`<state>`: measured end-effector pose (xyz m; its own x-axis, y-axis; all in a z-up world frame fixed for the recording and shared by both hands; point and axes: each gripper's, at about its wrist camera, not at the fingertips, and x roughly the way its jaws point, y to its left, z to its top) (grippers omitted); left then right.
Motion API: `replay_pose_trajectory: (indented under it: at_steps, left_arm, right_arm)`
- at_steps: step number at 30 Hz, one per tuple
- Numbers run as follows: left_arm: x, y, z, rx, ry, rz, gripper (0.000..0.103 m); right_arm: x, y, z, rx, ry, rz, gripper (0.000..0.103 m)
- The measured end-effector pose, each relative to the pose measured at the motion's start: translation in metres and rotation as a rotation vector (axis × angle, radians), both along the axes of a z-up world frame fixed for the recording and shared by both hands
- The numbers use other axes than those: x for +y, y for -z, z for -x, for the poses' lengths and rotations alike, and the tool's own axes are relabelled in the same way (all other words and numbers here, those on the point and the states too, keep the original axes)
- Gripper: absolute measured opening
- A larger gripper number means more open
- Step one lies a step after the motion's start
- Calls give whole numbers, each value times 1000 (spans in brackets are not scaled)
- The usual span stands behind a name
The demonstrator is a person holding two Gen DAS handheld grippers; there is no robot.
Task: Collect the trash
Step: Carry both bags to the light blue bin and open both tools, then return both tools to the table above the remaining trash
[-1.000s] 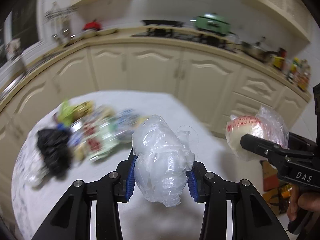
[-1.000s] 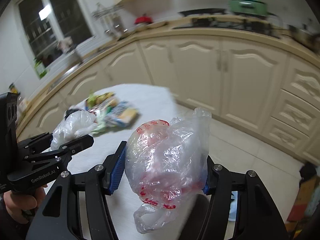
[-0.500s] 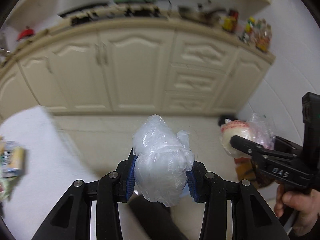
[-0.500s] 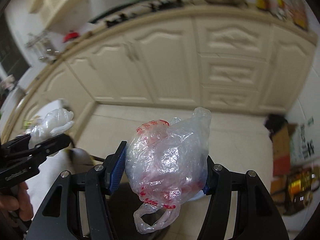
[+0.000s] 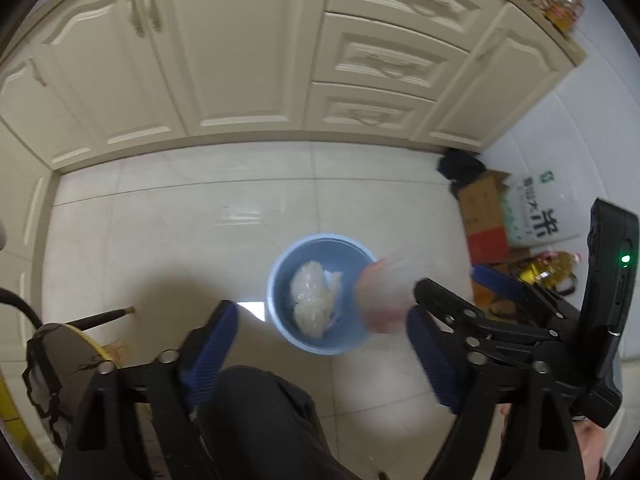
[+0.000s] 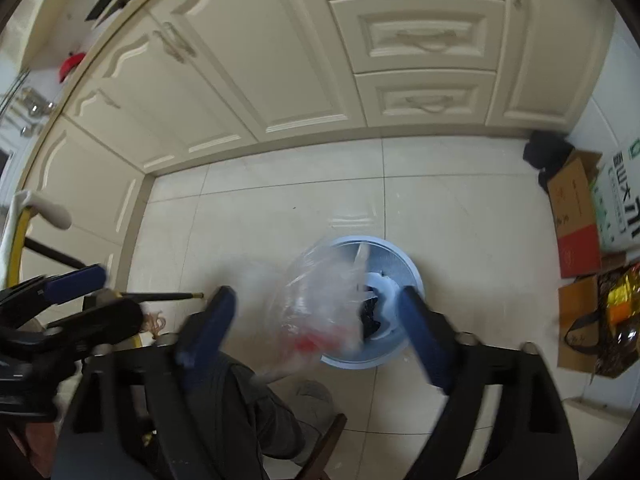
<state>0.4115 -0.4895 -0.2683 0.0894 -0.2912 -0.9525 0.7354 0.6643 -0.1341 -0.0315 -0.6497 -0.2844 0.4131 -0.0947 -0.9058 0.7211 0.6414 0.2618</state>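
Observation:
A blue round bin (image 5: 280, 304) stands on the tiled floor below both grippers; it also shows in the right wrist view (image 6: 412, 276). The clear plastic bag (image 5: 314, 300) lies inside the bin. My left gripper (image 5: 324, 344) is open and empty above the bin. The red-printed plastic bag (image 6: 324, 312) is blurred in mid-air between the spread fingers of my right gripper (image 6: 316, 328), falling over the bin's near rim; it also shows in the left wrist view (image 5: 380, 296). My right gripper is open. It shows in the left wrist view (image 5: 460, 292) too.
Cream kitchen cabinets (image 5: 240, 48) run along the far side. Cardboard boxes (image 6: 572, 208), a rice sack (image 5: 540, 208) and an oil bottle (image 6: 620, 300) stand at the right wall. A chair with yellow frame (image 5: 52, 352) is at the left. My dark trouser leg (image 5: 256, 420) is below.
Both grippers swung from the table down over the bin and opened. The clear bag dropped into the bin; the red-printed bag has just left the right gripper.

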Motion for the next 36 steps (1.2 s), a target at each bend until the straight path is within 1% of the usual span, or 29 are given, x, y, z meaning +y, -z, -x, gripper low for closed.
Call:
replay_pose_trajectory:
  at_steps: [1,3,5,9,12,18,21,25,27,28,29,31,33,35,36]
  left_arm:
    - [2,-3,-4,-10,-8,3,90]
    - [8,-10,-9,-37,-28,1,92]
    - [19,-20,-16,-60,-53,16,92]
    - [45,-49,-15,-128,-95,59,93]
    - [68,-72,-7,-173,-123,97,95]
    - [155,-128,8,-266,-242,196,101]
    - [208,-154,15,-319,-318,238,102]
    - [268,-178,38,-392,-407,256,102]
    - [293,-187,40,-419,-446,266,102]
    - [310,-193,50,-433,-469,268,102]
    - [325,-197,50,-451,-497,271,102]
    - [346,-205,71,-478,-540,279,102]
    - [368,-208,79,-502,-586,287,102]
    - [389,-219,108,-517,-622,292,102]
    - [402,-220,110,-527,-647,294,102]
  right_arm:
    - [-2,2,1,-6,10,-11,103]
    - [-4,1,4,-6,30,-14,103]
    - [-4,-1,5,-2,34,-8,103]
    - [6,-18,4,-8,28,14,103]
    - [19,-40,-3,-32,10,39,103]
    - [65,-96,-27,-127,-73,101,103]
    - [98,-127,-47,-177,-141,132,103]
    - [142,-160,-73,-239,-229,161,103]
    - [160,-173,-83,-262,-264,172,103]
    - [172,-181,-90,-278,-286,179,103]
    - [182,-187,-95,-292,-306,185,103]
    - [207,-202,-106,-318,-353,200,103]
    - [225,-212,-115,-336,-392,208,103]
    - [250,-224,-125,-352,-439,224,103]
    - [260,-229,-130,-359,-462,234,103]
